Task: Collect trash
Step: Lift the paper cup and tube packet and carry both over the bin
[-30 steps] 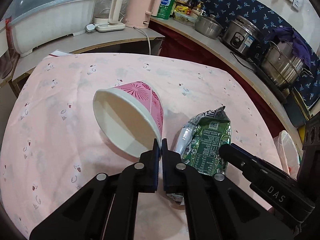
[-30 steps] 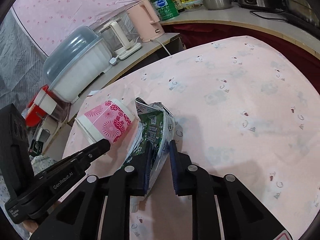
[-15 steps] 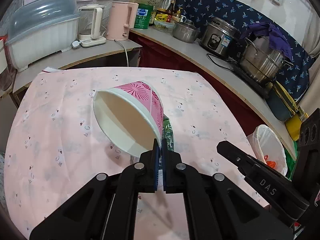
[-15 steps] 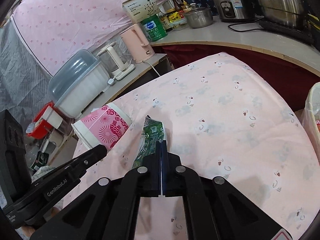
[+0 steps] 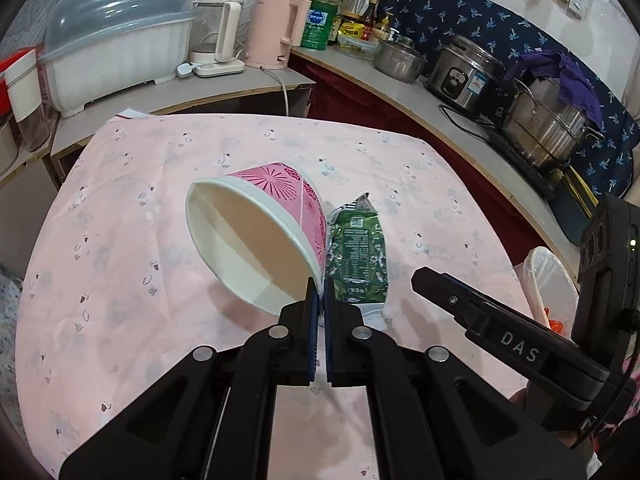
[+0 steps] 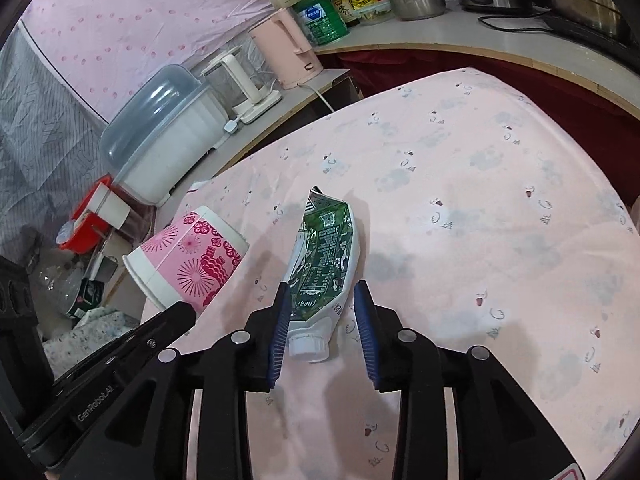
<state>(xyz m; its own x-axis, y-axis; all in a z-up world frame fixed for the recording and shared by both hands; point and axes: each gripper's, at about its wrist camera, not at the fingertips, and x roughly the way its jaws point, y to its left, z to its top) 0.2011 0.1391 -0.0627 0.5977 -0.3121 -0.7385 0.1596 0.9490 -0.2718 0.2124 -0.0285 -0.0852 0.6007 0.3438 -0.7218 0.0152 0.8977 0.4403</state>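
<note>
A: How was the table (image 5: 120,280) laid out?

B: Its pink cloth carried only two bits of trash, both around the middle. The far edge ran just beside a counter (image 5: 224,88) crowded with a kettle (image 5: 272,32) and a lidded tub (image 5: 116,40). The right edge had a white-lined bin (image 5: 544,276) just beyond it.

A: And the cup?

B: The pink paper cup (image 5: 260,240) was tipped on its side, mouth towards the left camera. The left gripper (image 5: 320,292) had its fingers pressed nearly together, pinching the cup's rim at the near side. I couldn't tell whether the cup touched the cloth.

A: The carton?

B: The crushed green carton (image 6: 324,256) lay flat on the cloth just right of the cup, cap end nearest the right gripper (image 6: 322,312). Those fingers were spread wide, one on each side of the carton's lower end; the left finger (image 6: 280,320) looked to be against it, the right one stood apart.

A: Room to move?

B: Bare cloth stretched towards the table's right and near edges.
</note>
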